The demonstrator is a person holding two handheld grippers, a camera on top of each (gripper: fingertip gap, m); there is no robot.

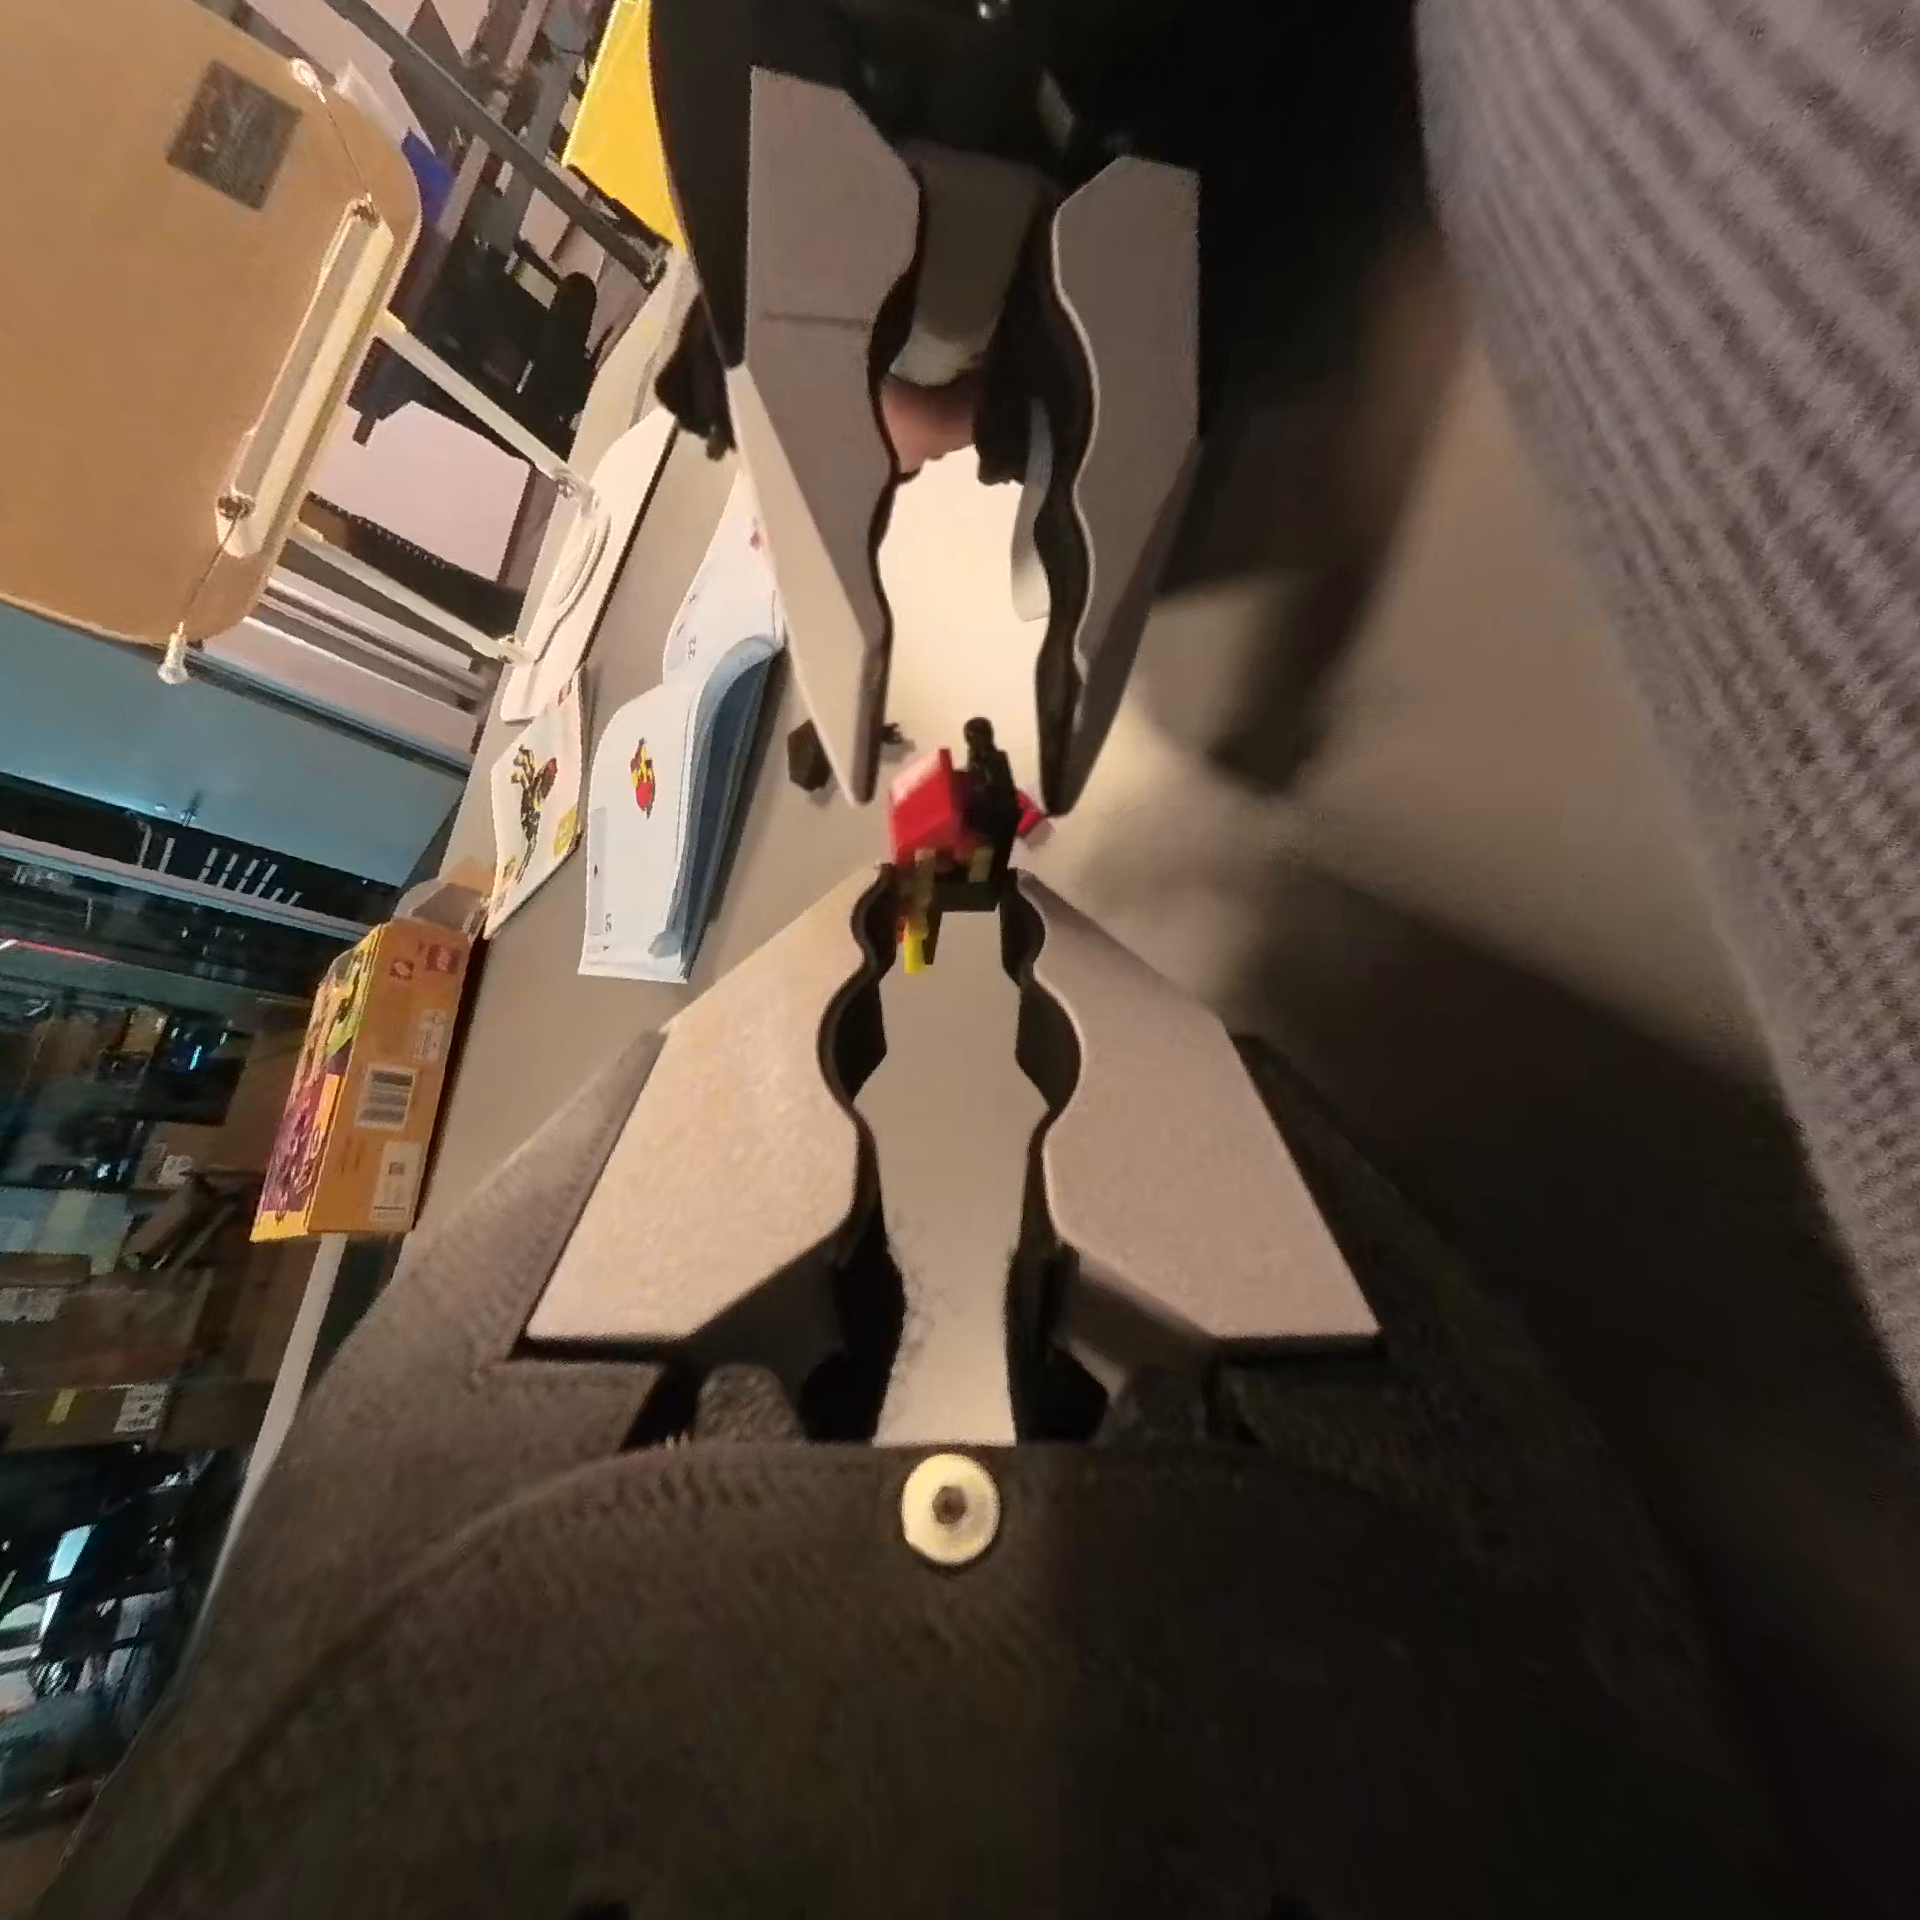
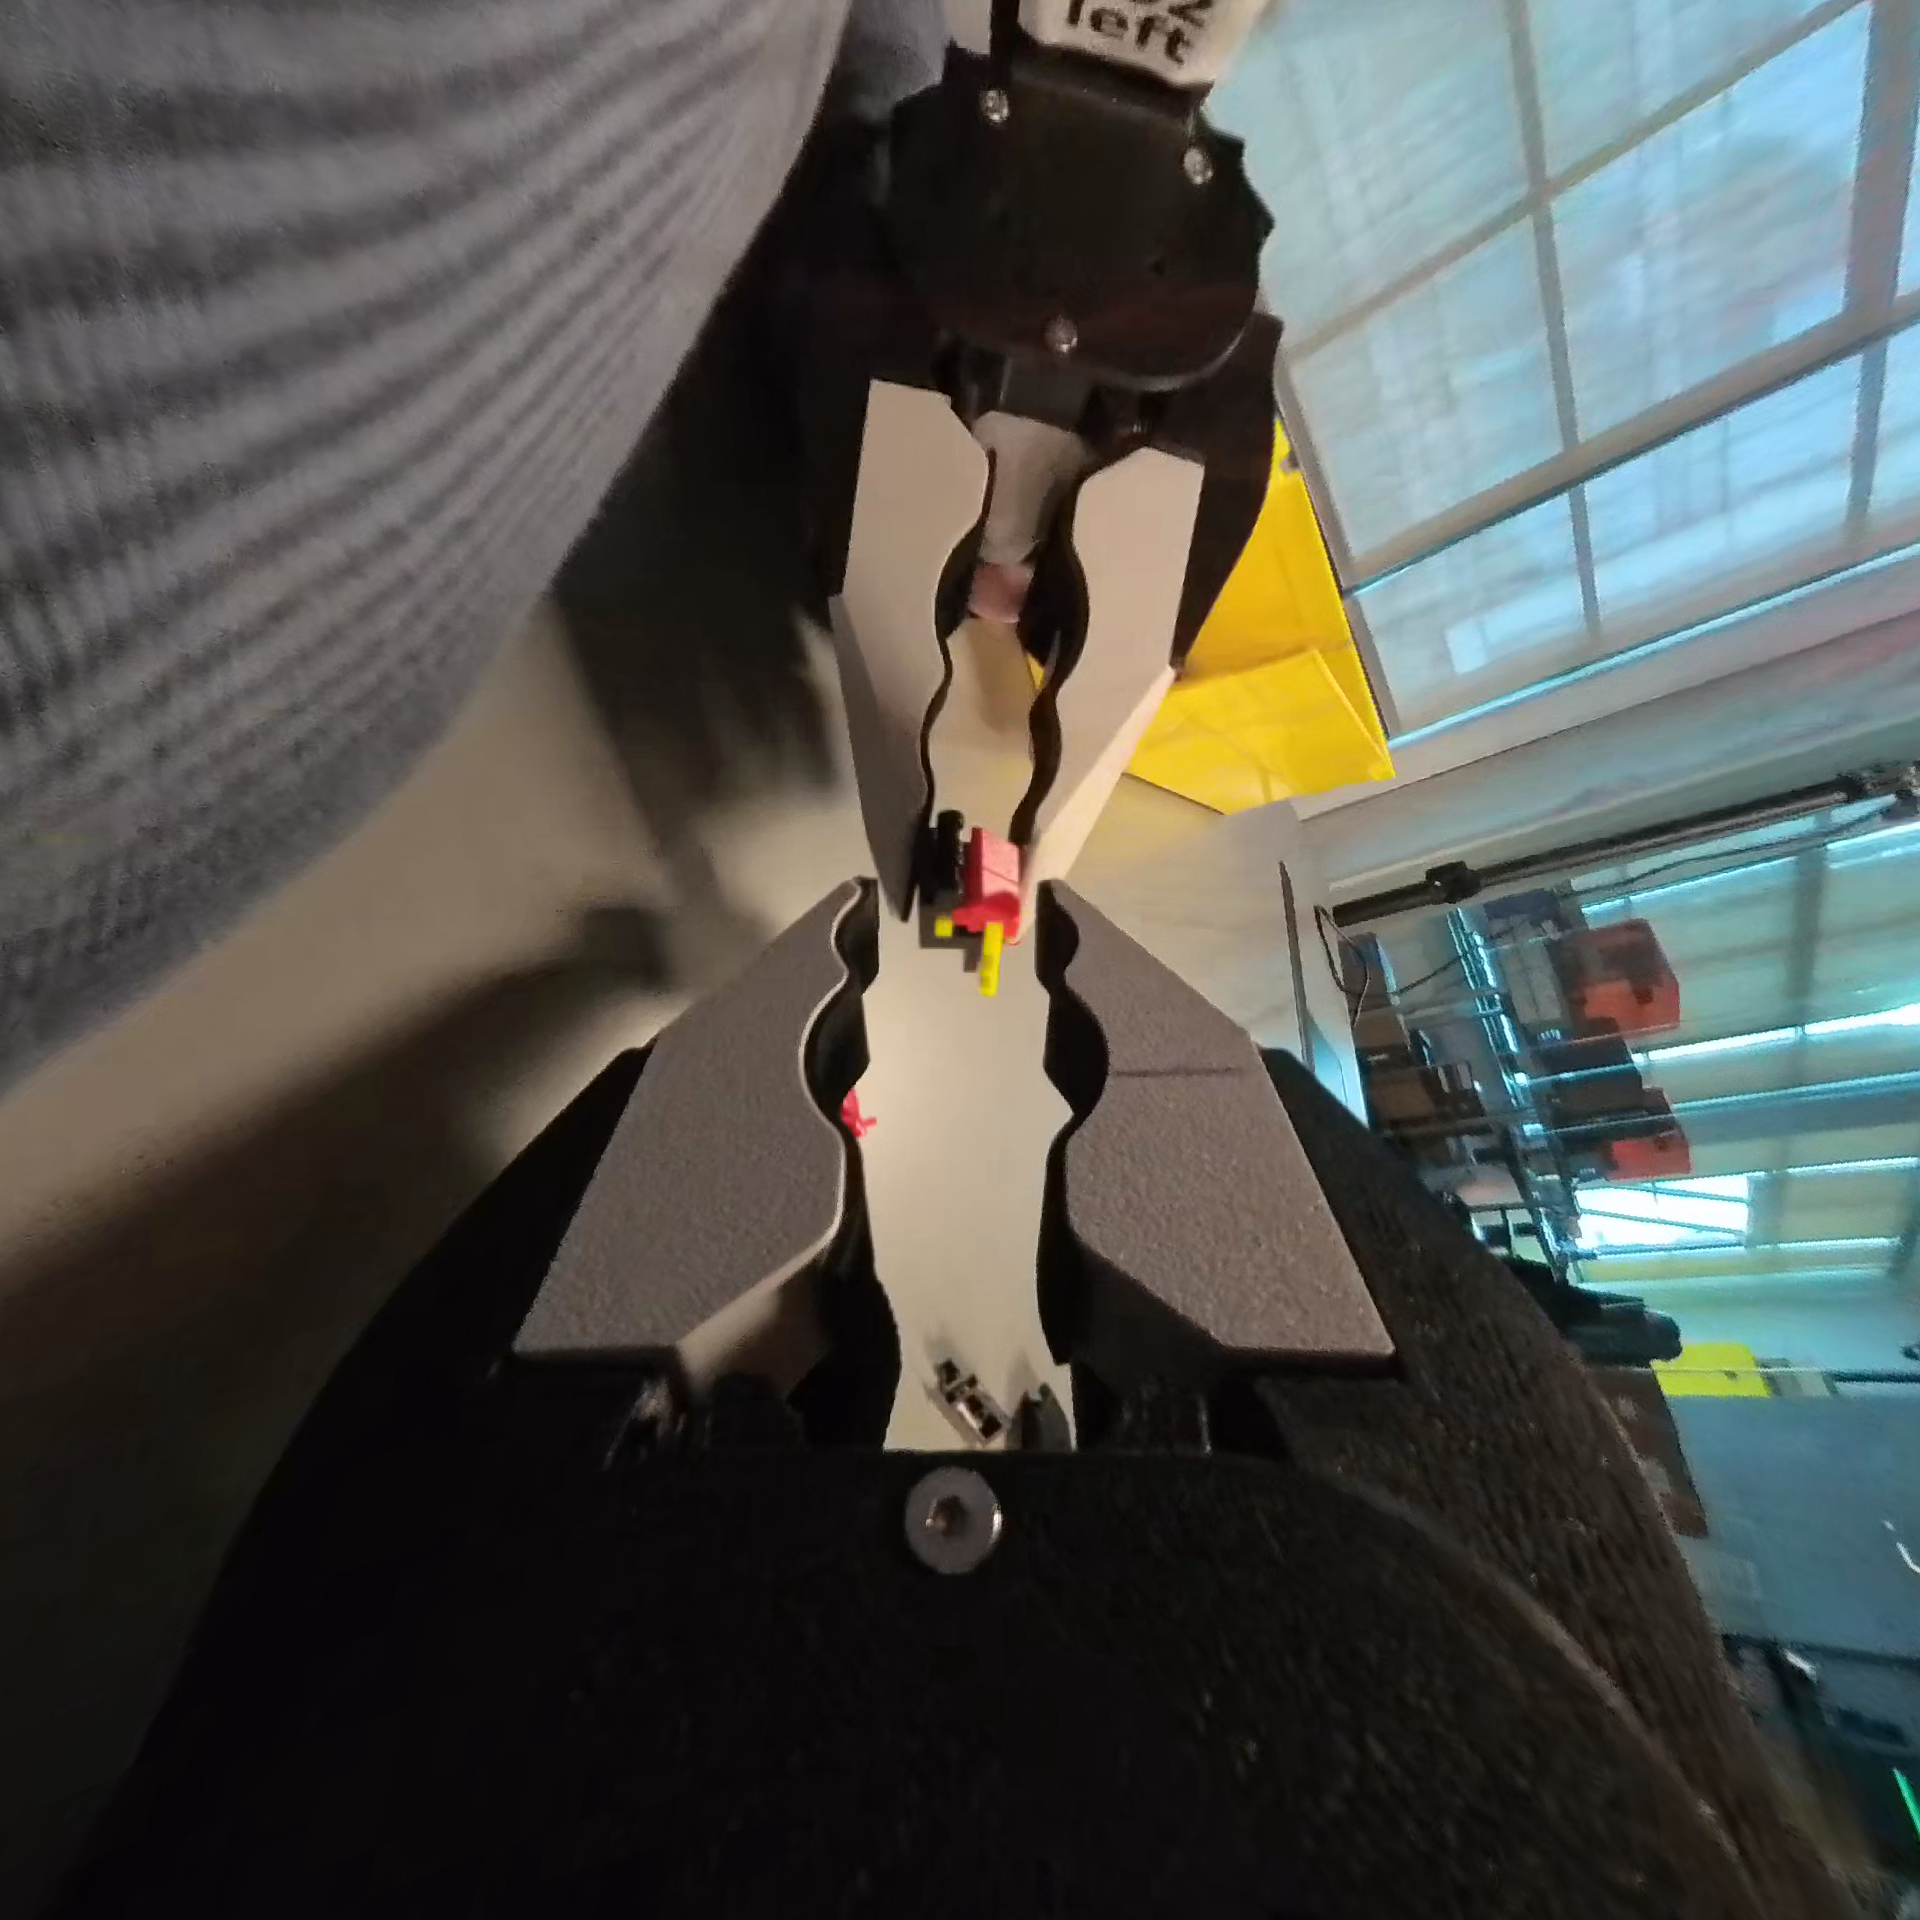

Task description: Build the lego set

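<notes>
A small lego assembly (image 1: pixel 940 821) of red, black and yellow pieces hangs above the table (image 1: pixel 540 1039) between the two grippers, which face each other tip to tip. My left gripper (image 1: pixel 948 883) is shut on its black and yellow end. In the right wrist view the left gripper (image 2: pixel 971 878) comes down from the top with the assembly (image 2: pixel 982 883) pinched between its pale fingers. My right gripper (image 2: pixel 958 896) is open, its dark fingertips standing wider than the left gripper's tips and just short of the assembly. It comes from above in the left wrist view (image 1: pixel 961 802).
An open instruction booklet (image 1: pixel 675 831), loose sheets and the yellow lego box (image 1: pixel 364 1091) lie at the left. Loose pieces on the table: a small black one (image 1: pixel 805 769), a red one (image 2: pixel 857 1120), a grey one (image 2: pixel 971 1403). A person's grey ribbed clothing (image 2: pixel 312 312) is close by.
</notes>
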